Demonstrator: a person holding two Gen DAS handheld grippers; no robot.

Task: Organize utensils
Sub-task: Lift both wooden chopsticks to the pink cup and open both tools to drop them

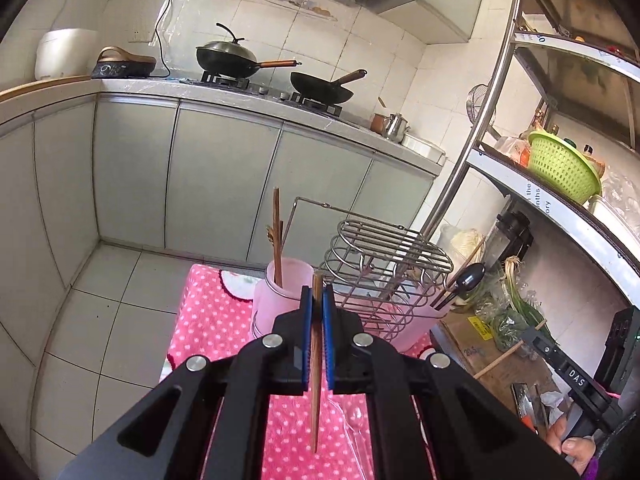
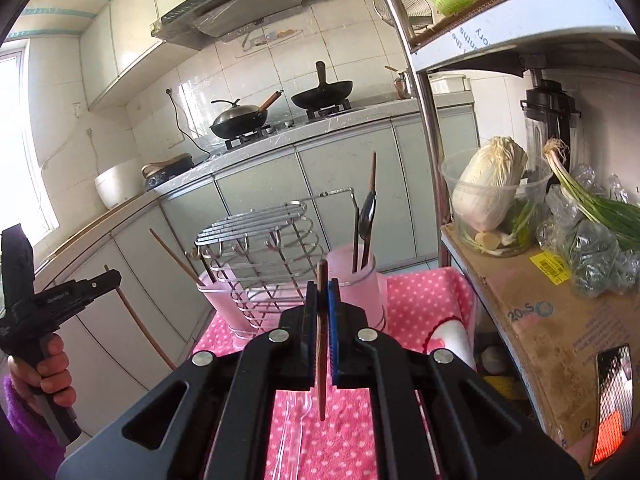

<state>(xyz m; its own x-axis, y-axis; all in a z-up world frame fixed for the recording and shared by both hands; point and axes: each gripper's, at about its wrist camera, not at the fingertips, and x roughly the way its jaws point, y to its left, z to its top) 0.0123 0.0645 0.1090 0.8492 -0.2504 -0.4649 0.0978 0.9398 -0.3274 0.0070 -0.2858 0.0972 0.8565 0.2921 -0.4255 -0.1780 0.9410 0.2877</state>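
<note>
- Gripping a wooden chopstick (image 1: 316, 360) upright, the left gripper (image 1: 317, 300) has its blue pads clamped on the shaft, both ends projecting.
- Right gripper (image 2: 322, 300) — closed likewise on a darker chopstick (image 2: 321, 344).
- Both hang above the pink dotted cloth (image 1: 208, 320), near the wire utensil rack (image 1: 384, 264) with pink plastic cups (image 1: 288, 280) — open floor left of the table edge.
- Clear plastic spoon (image 2: 298, 412) lies flat on the cloth.

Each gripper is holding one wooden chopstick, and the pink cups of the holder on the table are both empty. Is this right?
Not quite. Each gripper does hold a chopstick, but the pink cups are not empty: the right wrist view shows chopsticks and a dark spoon standing in them.
</note>
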